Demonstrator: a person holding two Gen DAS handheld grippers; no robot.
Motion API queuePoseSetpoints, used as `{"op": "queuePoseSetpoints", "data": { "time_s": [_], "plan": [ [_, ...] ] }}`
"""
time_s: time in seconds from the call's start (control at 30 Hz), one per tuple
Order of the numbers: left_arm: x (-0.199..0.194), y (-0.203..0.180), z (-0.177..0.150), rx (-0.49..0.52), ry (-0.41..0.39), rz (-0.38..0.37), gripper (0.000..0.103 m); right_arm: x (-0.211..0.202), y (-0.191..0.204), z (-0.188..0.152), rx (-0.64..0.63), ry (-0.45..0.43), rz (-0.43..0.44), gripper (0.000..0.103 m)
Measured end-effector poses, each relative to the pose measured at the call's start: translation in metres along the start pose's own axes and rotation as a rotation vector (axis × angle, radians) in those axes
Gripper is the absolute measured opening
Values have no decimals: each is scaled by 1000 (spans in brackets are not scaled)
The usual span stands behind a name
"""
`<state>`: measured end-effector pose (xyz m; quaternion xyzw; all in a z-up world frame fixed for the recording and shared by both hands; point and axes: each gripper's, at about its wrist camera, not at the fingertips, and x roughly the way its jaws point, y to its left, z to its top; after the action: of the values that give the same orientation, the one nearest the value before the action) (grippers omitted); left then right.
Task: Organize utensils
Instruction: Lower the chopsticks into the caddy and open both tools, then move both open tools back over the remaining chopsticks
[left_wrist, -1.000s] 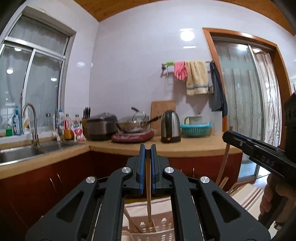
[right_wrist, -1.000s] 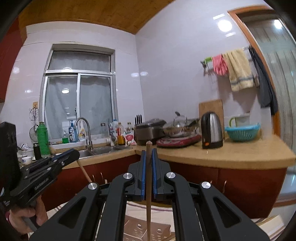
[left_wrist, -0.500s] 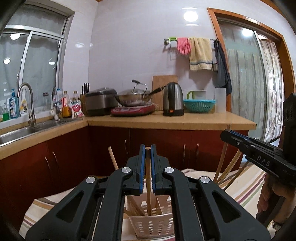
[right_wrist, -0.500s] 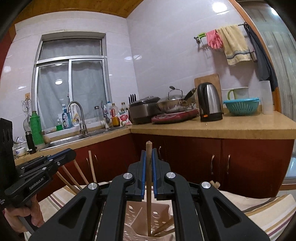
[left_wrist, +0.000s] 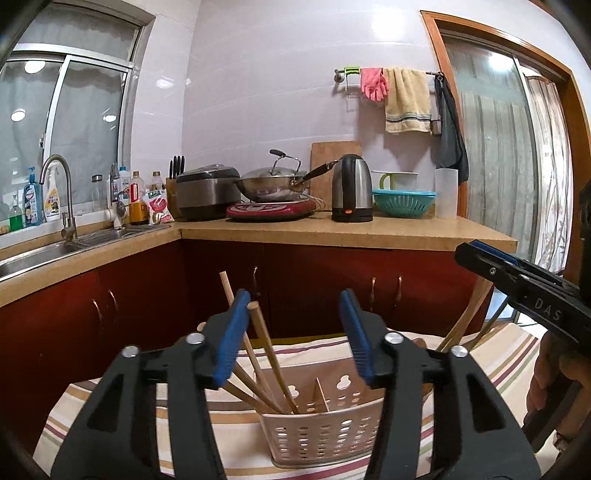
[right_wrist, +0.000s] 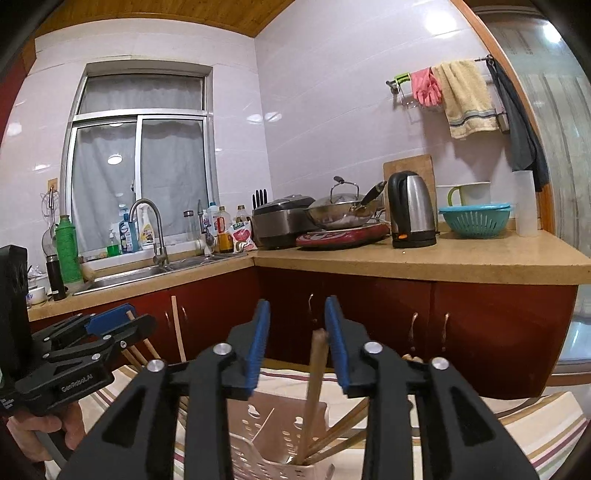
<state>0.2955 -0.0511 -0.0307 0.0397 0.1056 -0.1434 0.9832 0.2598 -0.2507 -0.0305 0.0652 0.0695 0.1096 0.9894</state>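
A white perforated utensil basket (left_wrist: 317, 435) stands on a striped cloth (left_wrist: 122, 406); it also shows in the right wrist view (right_wrist: 266, 443). Several wooden chopsticks (left_wrist: 266, 354) lean in its left part. My left gripper (left_wrist: 295, 332) is open above the basket, a chopstick beside its left finger, not held. My right gripper (right_wrist: 297, 347) is open above the basket; a blurred chopstick (right_wrist: 314, 387) stands loose between its fingers, its tip in the basket. Each gripper shows in the other's view, the right one (left_wrist: 517, 280) and the left one (right_wrist: 92, 339).
A red-fronted counter (left_wrist: 332, 232) runs behind, with a sink (left_wrist: 55, 247), rice cooker (left_wrist: 207, 192), wok (left_wrist: 273, 184), kettle (left_wrist: 351, 188) and teal colander (left_wrist: 402, 201). More chopsticks (left_wrist: 465, 321) lean under the right gripper.
Both grippers came down towards the basket, each shut on a chopstick, and have now opened. The chopsticks have dropped into the basket.
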Motion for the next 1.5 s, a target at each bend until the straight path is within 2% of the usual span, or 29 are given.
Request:
{"op": "queuePoseSetpoints", "data": {
  "time_s": [0.1,0.2,0.3,0.43,0.5,0.67,0.83,1.1,1.37,1.5],
  "plan": [
    [-11,-4,2,0,-10,-4,63,-12,0,4,-4,-13,-12,48],
    [-24,-8,2,-3,-18,-7,70,-26,1,6,-28,-21,-34,55],
    [-37,-14,0,-6,-6,-7,72,-41,2,6,-48,-18,-54,58],
    [-56,-20,-10,-16,28,-17,79,-67,2,-1,-52,4,-66,61],
    [-68,-24,-20,-12,49,0,82,-84,2,-10,-54,30,-73,61],
    [-89,-30,-53,-39,138,16,84,-116,3,-40,-41,105,-92,61],
    [-112,-39,-90,-40,214,17,84,-147,1,-86,-37,194,-126,61],
    [-151,-47,-150,-70,289,21,84,-187,-7,-155,-11,328,-130,50],
    [-164,-54,-188,-76,364,19,84,-207,-5,-198,-13,406,-98,44],
    [-165,-60,-202,-72,394,11,83,-210,-3,-209,-6,426,-88,42]
  ]
}}
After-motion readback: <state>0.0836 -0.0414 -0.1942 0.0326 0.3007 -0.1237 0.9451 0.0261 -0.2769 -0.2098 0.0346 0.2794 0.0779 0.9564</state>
